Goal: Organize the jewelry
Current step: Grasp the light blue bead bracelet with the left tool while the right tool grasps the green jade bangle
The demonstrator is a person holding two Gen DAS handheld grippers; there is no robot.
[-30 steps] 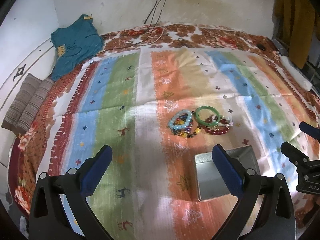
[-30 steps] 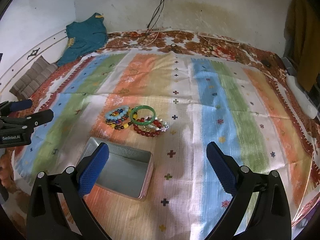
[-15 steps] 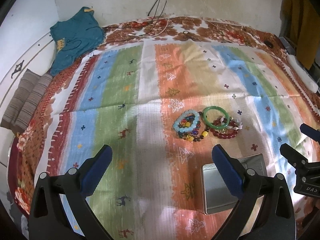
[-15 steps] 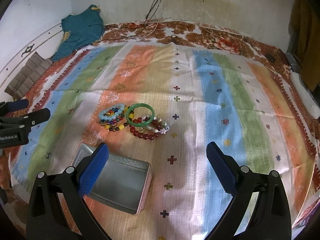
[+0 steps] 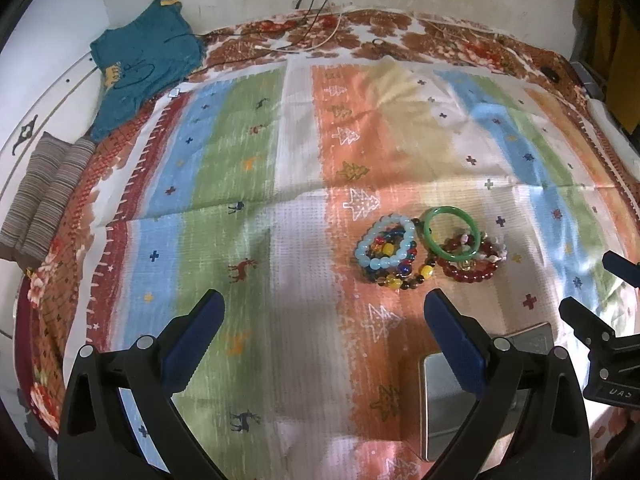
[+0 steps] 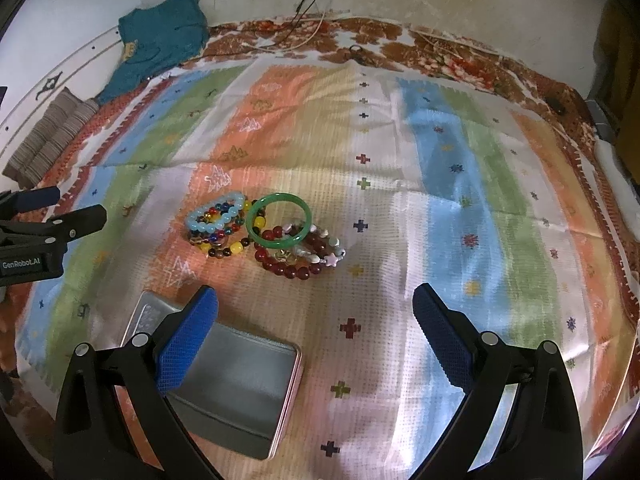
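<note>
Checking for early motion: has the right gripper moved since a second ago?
Yes. The right gripper has moved forward and down toward the bracelet pile; the wall socket has left the frame's top.

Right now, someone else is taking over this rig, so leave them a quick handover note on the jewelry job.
Left gripper: open, empty, above the striped cloth, left of the jewelry.
Right gripper: open, empty, its left finger over the tin's edge.
Bracelets lie in one touching heap on the cloth: green bangle, light blue bead bracelet, dark red bead bracelet, multicoloured beads among them.
Open metal tin sits nearer than the heap, nothing in it.
Done: nothing moved into the tin.
Left: every piece, presumably into the tin.
</note>
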